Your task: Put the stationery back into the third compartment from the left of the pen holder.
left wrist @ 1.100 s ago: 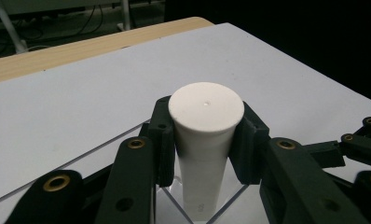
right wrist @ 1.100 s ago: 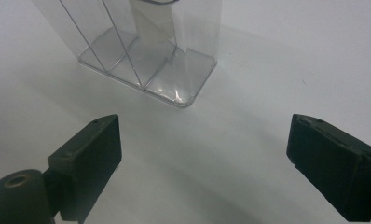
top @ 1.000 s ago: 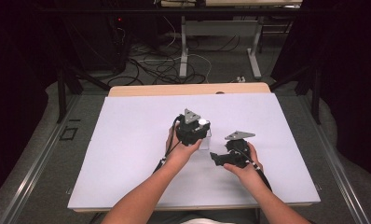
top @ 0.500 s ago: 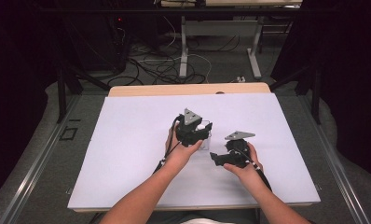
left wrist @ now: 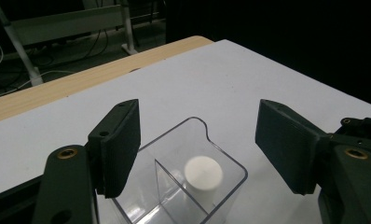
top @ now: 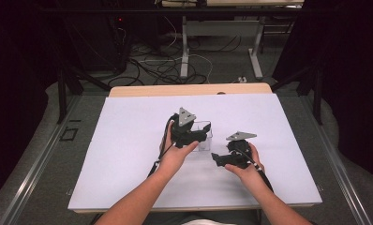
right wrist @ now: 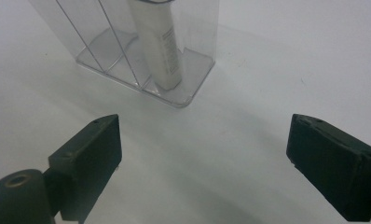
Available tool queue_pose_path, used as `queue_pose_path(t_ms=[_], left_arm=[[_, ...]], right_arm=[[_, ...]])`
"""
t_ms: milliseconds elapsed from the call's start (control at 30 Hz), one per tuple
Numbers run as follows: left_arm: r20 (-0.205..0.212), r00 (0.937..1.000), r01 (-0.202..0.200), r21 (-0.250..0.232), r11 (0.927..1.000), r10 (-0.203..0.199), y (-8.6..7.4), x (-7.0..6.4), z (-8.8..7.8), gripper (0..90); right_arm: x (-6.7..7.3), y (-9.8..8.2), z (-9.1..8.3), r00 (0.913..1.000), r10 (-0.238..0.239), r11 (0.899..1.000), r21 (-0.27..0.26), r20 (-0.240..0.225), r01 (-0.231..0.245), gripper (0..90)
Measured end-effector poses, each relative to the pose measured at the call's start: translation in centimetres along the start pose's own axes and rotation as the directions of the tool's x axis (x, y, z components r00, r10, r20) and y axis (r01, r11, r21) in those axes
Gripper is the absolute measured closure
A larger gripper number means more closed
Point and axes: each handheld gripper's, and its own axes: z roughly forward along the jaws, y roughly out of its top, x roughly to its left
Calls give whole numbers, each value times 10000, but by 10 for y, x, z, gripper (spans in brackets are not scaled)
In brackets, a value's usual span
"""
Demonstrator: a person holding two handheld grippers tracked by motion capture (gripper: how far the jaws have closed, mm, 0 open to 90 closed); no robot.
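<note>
The left claw [top: 201,136] is letting go: its jaws have just been opening and are standing apart above the clear divided organizer [left wrist: 188,186], nothing gripped. A white tube [right wrist: 158,46] is standing upright in one end compartment; the others look empty. The organizer is sitting mid-bench [top: 128,140]. The right claw [top: 218,158] is waiting nearby, jaws wide. Next, likely lifting the left claw clear.

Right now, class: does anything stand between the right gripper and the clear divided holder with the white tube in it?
Nothing visible does. Bare white tabletop lies between the open right gripper and the clear divided holder, where the white tube stands.
</note>
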Motion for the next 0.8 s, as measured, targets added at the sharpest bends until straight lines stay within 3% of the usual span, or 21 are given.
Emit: queue_pose_path(t_ms=[167,300,567,800], left_arm=[[-66,9996,280,-198,9994,-282,2,8,-15,296],[-386,9958,823,-324,9961,-835,3,15,-27,235],[-699,9912,1111,-185,9936,-1121,-1,31,-47,54],[-953,9870,1296,-27,9916,-1293,-10,49,-64,3]], right_arm=[[0,0,0,10000,-12,10000,28,20,12,95],[0,-1,0,10000,22,10000,35,16,-22,95],[0,-1,1,10000,40,10000,36,-24,-40,95],[0,-1,1,10000,76,9999,71,37,-77,95]])
